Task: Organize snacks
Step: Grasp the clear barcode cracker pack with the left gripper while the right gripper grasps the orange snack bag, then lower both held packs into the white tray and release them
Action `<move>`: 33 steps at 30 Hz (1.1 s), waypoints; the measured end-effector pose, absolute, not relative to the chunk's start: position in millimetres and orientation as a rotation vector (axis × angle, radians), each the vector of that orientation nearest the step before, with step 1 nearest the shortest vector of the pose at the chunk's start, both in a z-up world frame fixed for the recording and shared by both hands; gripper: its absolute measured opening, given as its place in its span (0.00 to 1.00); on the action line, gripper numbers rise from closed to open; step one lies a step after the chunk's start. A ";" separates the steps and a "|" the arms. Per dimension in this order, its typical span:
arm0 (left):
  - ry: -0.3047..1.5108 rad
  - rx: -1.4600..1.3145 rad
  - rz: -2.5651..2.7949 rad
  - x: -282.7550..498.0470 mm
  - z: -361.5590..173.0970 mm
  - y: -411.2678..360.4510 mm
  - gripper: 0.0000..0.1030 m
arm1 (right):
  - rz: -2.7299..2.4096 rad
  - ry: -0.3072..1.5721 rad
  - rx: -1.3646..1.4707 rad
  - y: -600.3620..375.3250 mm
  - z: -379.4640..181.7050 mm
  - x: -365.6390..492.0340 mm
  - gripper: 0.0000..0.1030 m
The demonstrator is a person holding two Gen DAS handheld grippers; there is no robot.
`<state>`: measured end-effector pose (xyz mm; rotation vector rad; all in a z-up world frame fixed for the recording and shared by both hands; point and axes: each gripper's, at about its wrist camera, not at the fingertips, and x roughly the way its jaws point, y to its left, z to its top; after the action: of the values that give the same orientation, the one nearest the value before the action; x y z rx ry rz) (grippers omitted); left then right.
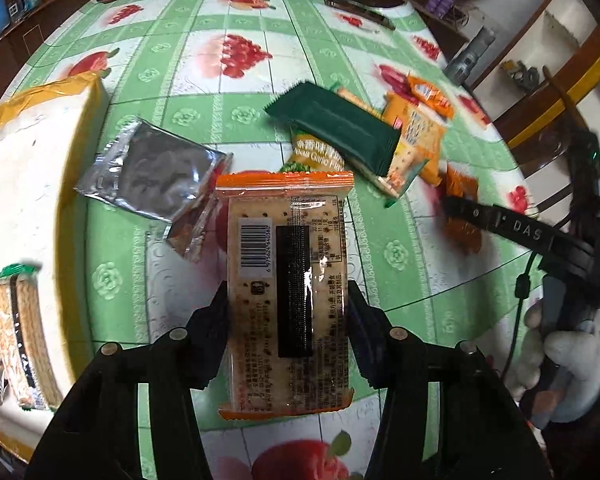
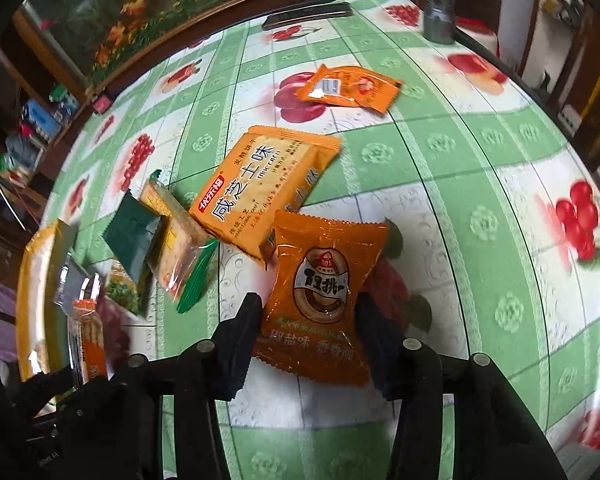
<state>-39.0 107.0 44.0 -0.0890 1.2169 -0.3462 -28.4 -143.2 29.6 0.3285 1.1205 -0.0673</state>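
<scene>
My left gripper (image 1: 286, 300) is shut on an orange-edged cracker pack (image 1: 286, 280), barcode side up, held above the table. My right gripper (image 2: 310, 312) is shut on an orange snack pouch (image 2: 320, 292) with a ring logo. It shows in the left wrist view as a black bar (image 1: 508, 226) with the pouch (image 1: 462, 208) blurred. A white box (image 1: 28, 184) with yellow tape holds a biscuit pack (image 1: 20, 340) at the left. On the table lie a silver pouch (image 1: 152, 172), a dark green pack (image 1: 336, 124) and orange packs (image 2: 268, 184), (image 2: 348, 86).
The green and white fruit-print tablecloth (image 2: 460, 208) covers the table. A phone (image 2: 308, 14) and a grey cylinder (image 2: 438, 0) stand at the far edge. A wooden frame (image 2: 180, 40) runs behind the table. The gloved hand (image 1: 560, 360) holds the right gripper.
</scene>
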 end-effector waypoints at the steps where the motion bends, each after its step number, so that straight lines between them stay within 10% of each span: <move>1: 1.208 -0.101 -0.347 -39.8 47.8 111.8 0.50 | -0.067 1.119 0.348 -145.2 30.9 -31.5 0.46; 33: 1.212 -0.224 -0.075 14.3 52.6 346.5 0.50 | 0.465 1.207 0.253 177.6 53.9 29.2 0.45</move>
<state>14.3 346.5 52.6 -0.2236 1.2117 -0.0747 29.2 177.6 53.9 0.2534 1.2071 0.4647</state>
